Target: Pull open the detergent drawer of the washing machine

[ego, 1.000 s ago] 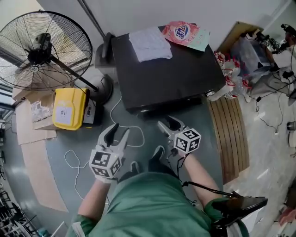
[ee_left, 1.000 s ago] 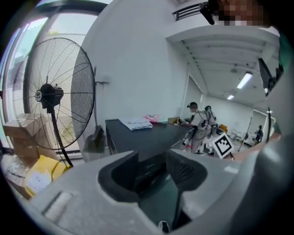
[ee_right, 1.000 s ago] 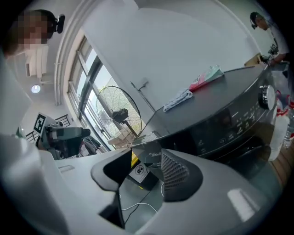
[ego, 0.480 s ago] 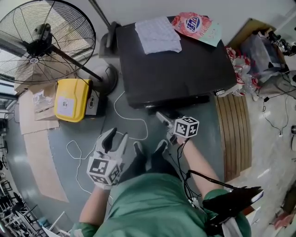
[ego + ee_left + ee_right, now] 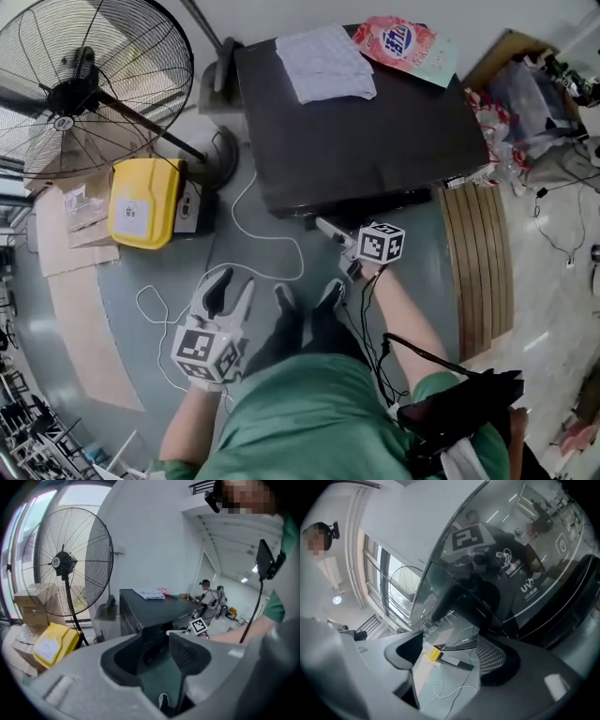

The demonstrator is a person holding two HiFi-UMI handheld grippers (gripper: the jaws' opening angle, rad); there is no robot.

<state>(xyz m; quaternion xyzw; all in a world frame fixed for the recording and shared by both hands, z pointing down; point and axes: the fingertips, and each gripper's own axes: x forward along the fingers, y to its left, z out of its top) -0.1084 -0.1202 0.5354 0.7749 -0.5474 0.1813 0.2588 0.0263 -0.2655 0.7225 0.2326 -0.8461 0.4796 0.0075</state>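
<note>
Lowered right gripper (image 5: 333,232) to washer (image 5: 366,122) front at 6 o'clock, jaws just opening wide, empty; left gripper (image 5: 231,287) at 8 o'clock, jaws apart, empty.

Scant legible print: just "UV" on the washer front.

Reads "UV" (image 5: 528,588) in white letters on the glossy dark front of the washing machine (image 5: 562,550) in the right gripper view, with a smaller line just under it too fine to read, and a white emblem (image 5: 510,563) with tiny print beside it, equally unclear. Blue lettering on the pink packet (image 5: 401,42) atop the machine, blurred beyond reading in the head view. White label (image 5: 134,216) on the yellow container (image 5: 157,192) on the floor, print too small to tell.
</note>
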